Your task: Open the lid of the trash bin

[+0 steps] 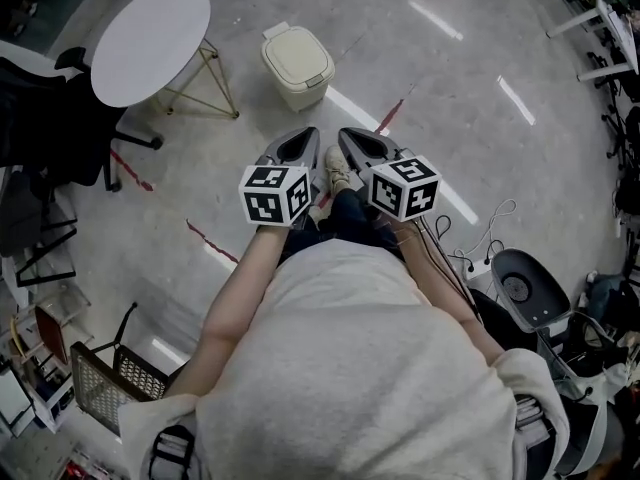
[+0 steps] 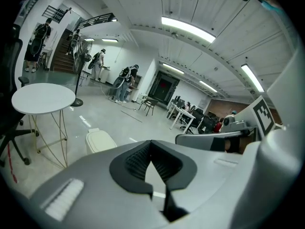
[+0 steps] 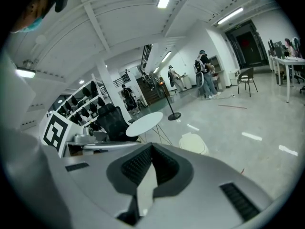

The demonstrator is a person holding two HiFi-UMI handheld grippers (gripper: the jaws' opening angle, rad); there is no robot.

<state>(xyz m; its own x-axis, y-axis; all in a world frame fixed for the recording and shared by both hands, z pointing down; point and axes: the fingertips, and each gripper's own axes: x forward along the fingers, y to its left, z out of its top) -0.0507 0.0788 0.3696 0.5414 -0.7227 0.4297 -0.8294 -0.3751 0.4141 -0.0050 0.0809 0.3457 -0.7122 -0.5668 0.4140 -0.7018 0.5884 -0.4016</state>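
Observation:
A cream trash bin [image 1: 297,65] with its lid down stands on the floor ahead of me; it also shows as the bin [image 2: 99,140] in the left gripper view and the bin [image 3: 193,143] in the right gripper view. My left gripper [image 1: 303,140] and right gripper [image 1: 352,140] are held side by side at waist height, well short of the bin. Both are shut with nothing between the jaws. The left gripper [image 2: 151,157] and the right gripper [image 3: 151,162] each show ribbed pads meeting at the tips.
A round white table [image 1: 150,30] on thin gold legs stands left of the bin. A black office chair [image 1: 45,118] is at the far left. A wire basket [image 1: 118,376] sits low left. A stool [image 1: 526,288] and cables lie right. People stand far off.

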